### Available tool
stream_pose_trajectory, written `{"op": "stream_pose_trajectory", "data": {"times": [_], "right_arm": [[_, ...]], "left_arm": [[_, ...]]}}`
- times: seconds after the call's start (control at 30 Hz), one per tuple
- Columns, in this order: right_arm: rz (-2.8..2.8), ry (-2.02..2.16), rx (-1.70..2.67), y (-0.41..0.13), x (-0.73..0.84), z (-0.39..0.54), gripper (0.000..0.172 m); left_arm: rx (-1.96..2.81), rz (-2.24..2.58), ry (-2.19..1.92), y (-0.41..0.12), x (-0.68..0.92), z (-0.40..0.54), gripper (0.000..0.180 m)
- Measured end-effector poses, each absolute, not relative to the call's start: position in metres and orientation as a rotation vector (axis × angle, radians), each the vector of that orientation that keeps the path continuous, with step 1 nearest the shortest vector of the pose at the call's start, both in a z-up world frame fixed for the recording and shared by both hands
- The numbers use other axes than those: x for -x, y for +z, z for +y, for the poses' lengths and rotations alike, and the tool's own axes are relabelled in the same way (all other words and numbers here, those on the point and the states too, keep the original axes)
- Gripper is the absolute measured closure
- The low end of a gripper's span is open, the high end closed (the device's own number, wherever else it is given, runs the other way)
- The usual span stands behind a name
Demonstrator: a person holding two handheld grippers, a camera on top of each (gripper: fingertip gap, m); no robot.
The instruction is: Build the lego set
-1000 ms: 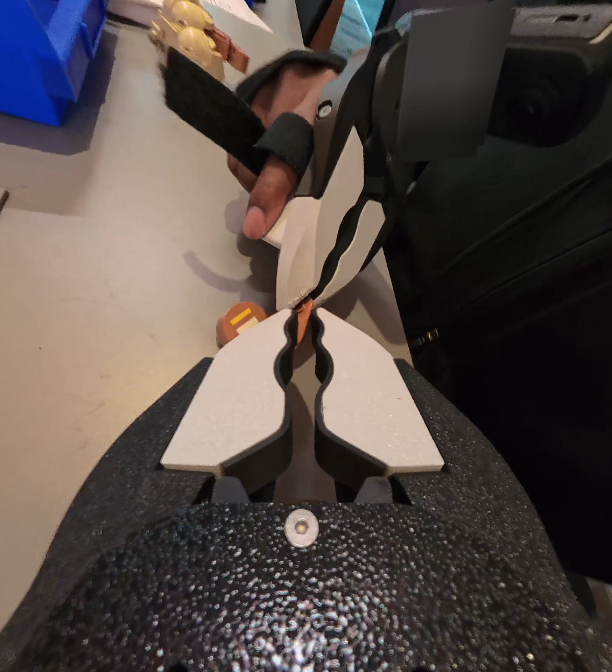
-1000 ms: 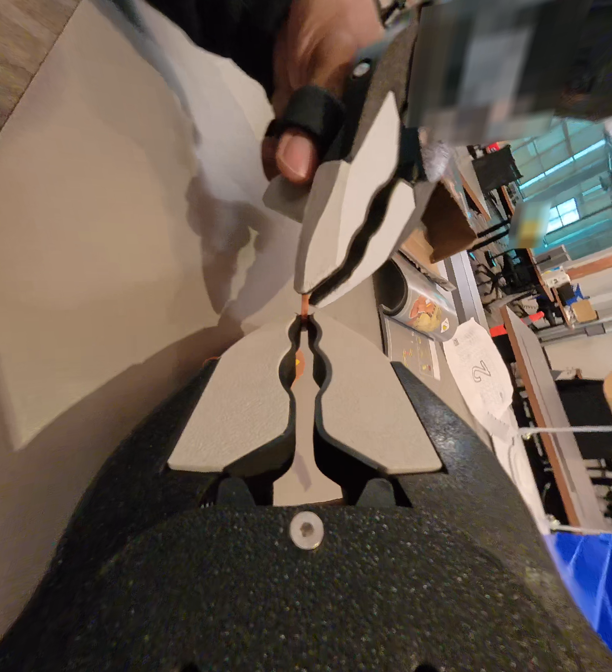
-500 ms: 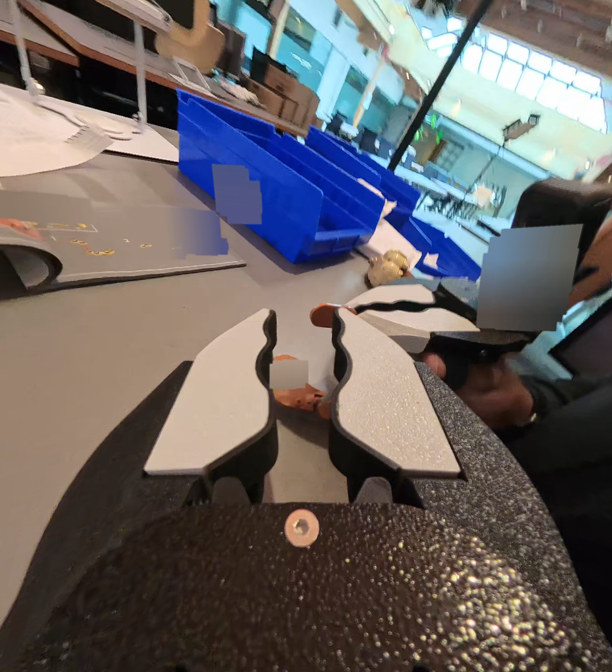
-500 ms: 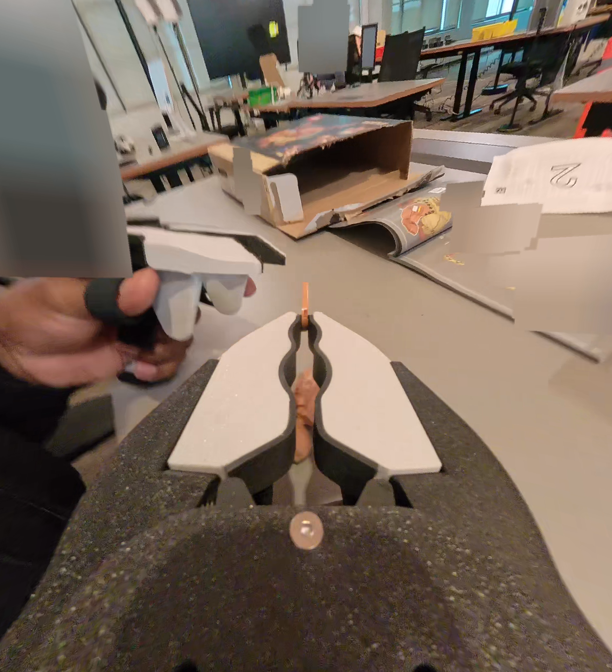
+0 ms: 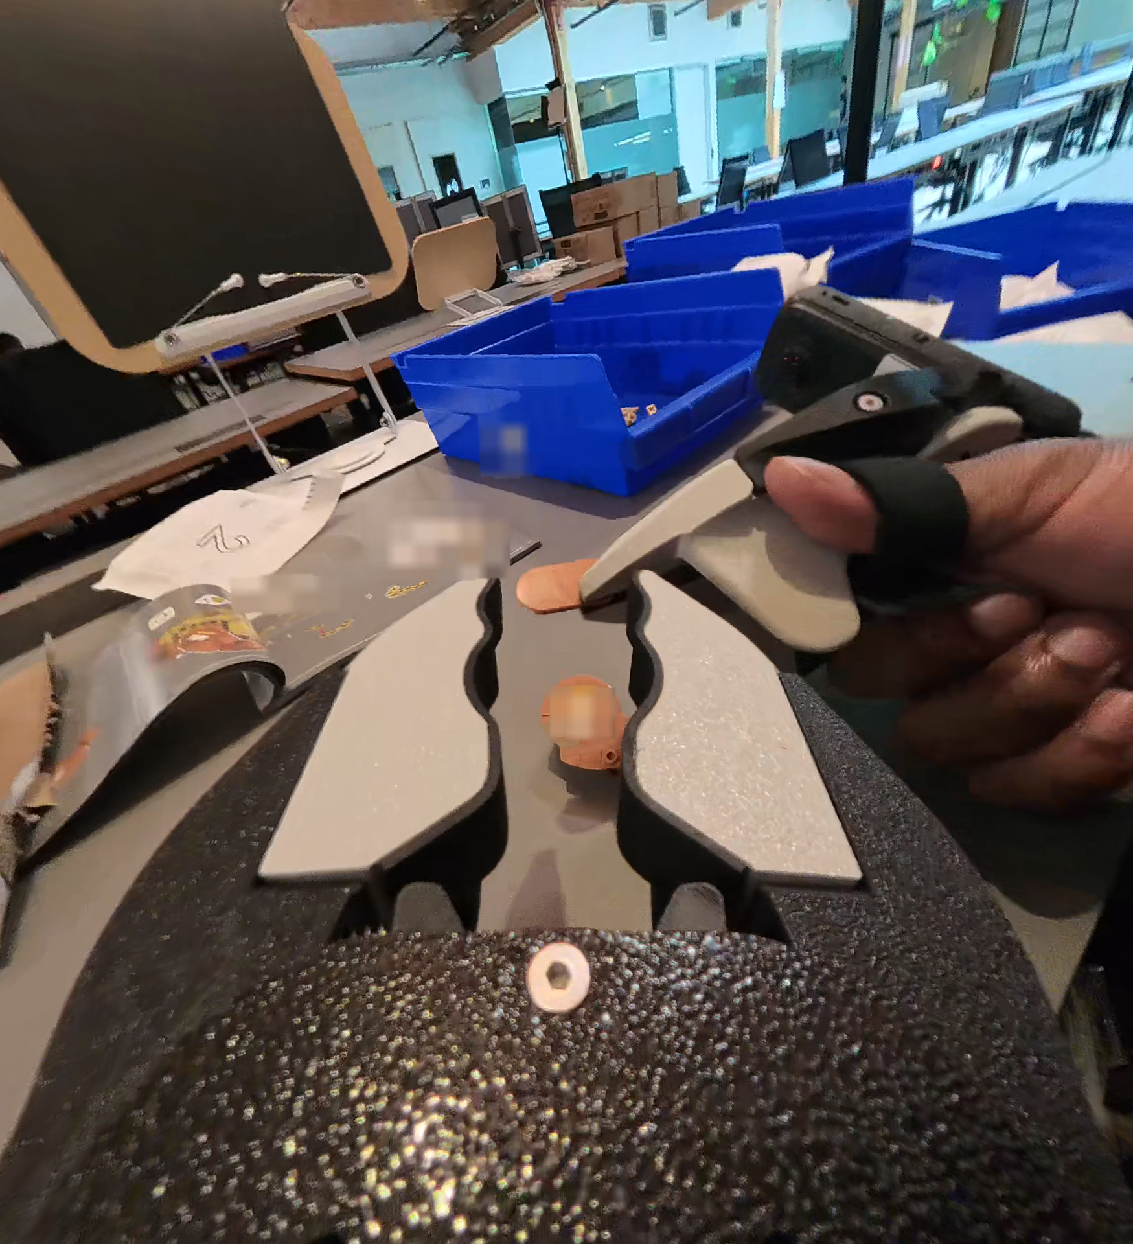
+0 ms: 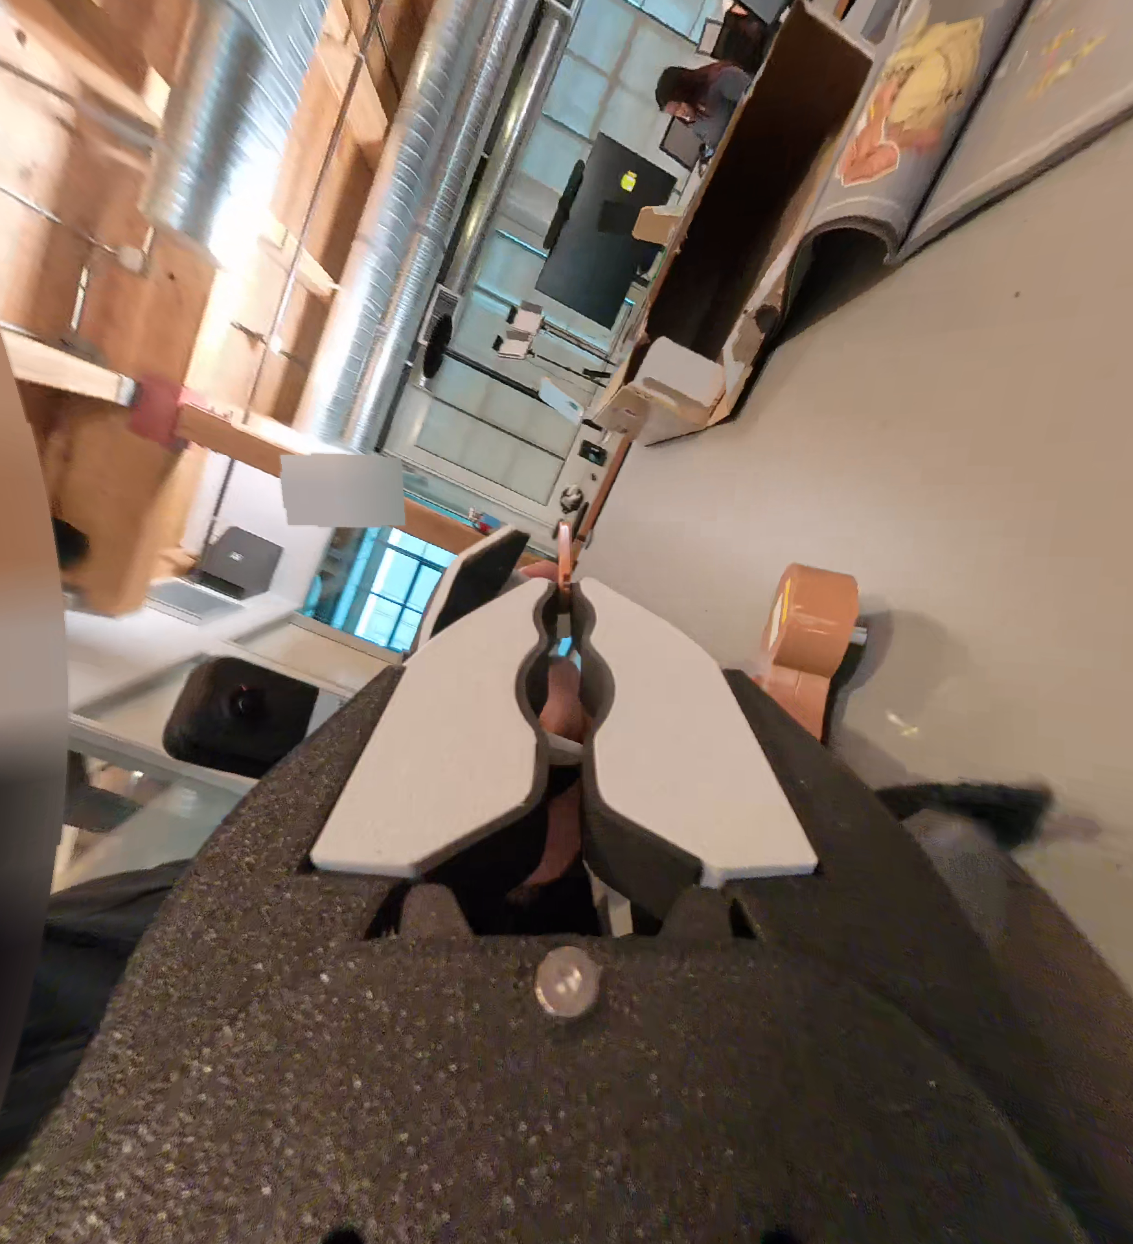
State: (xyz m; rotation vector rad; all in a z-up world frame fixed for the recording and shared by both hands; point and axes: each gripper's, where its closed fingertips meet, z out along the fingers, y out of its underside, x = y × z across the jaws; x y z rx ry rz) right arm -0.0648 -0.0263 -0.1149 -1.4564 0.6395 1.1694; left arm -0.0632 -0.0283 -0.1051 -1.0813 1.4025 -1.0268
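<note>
Two tools here, one per hand. Going left to right: the left tool point(image 5: 560, 596) has its grey fingers point(image 5: 388, 727) spread well apart with nothing between the pads. Down on the grey counter point(image 5: 79, 942), seen through the gap at about 5 o'clock from the tips, sits a small orange-brown toy piece point(image 5: 584, 730), close to the right-hand finger, though I can't tell if it touches. Off at 9 o'clock there's an open booklet point(image 5: 200, 646) with a white paper sheet point(image 5: 227, 538) past it, and a blue bin point(image 5: 590, 390) sits at 12 o'clock.

Coming in from 3 o'clock, the right tool point(image 5: 600, 592) is gripped by a hand point(image 5: 1021, 592) with a black strap over the thumb. Its fingers are pressed together on a thin, flat orange-brown piece point(image 5: 550, 584), which sticks out past the tips, just beyond the left tool's tips. From its own camera the piece point(image 6: 565, 555) shows edge-on, pinched right at the tips point(image 6: 567, 592). A brown tape roll point(image 6: 812, 619) sits at 3 o'clock on the counter.
</note>
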Motion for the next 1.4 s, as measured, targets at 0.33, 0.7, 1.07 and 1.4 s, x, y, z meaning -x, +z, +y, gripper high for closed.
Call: {"op": "stream_pose_trajectory", "data": {"times": [0.33,0.7,1.07,1.4], "right_arm": [[0.665,1.263,1.403,-0.113,0.071,-0.028,0.169],[0.708,1.328,1.303,-0.110,0.069,-0.028,0.169],[0.627,1.383,1.366,-0.109,0.081,-0.032,0.169],[0.509,1.442,1.575,-0.119,0.099,-0.040,0.169]], "left_arm": [[1.014,1.434,-0.811,-0.114,0.061,-0.027,0.142],[1.027,1.427,-0.829,-0.113,0.060,-0.028,0.145],[0.905,1.558,-1.014,-0.112,0.067,-0.035,0.147],[0.523,1.904,-1.069,-0.125,0.084,-0.042,0.153]]}}
